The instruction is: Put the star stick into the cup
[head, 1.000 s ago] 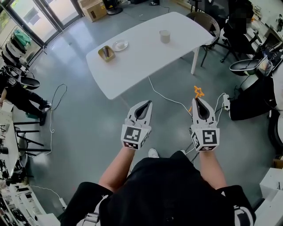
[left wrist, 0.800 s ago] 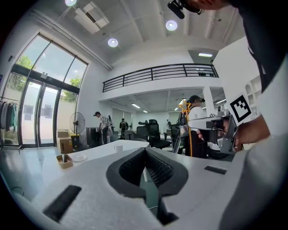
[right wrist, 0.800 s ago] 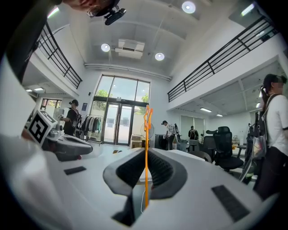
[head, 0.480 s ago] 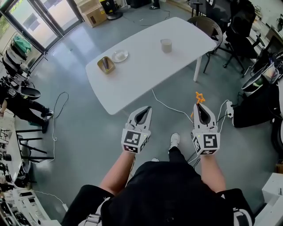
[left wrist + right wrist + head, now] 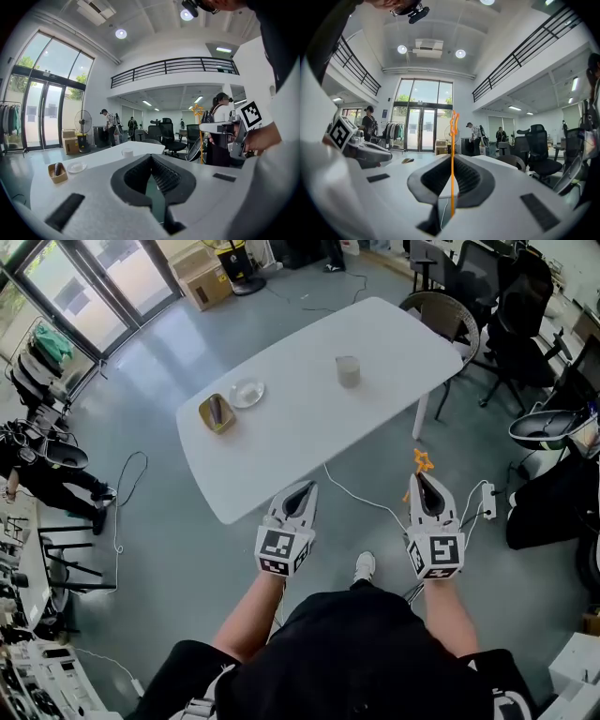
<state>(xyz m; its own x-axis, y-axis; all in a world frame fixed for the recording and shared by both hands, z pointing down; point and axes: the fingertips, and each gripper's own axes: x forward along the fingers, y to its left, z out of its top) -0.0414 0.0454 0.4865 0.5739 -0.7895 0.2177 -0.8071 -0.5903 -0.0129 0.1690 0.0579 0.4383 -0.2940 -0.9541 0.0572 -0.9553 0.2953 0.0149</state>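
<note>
Here, a slender orange star stick [image 5: 452, 140] upright in the right tongs [image 5: 419, 479].

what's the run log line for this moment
right gripper: shut on star stick | left gripper: shut, empty | cup: upright on table | stage: star stick not in cup yet
</note>
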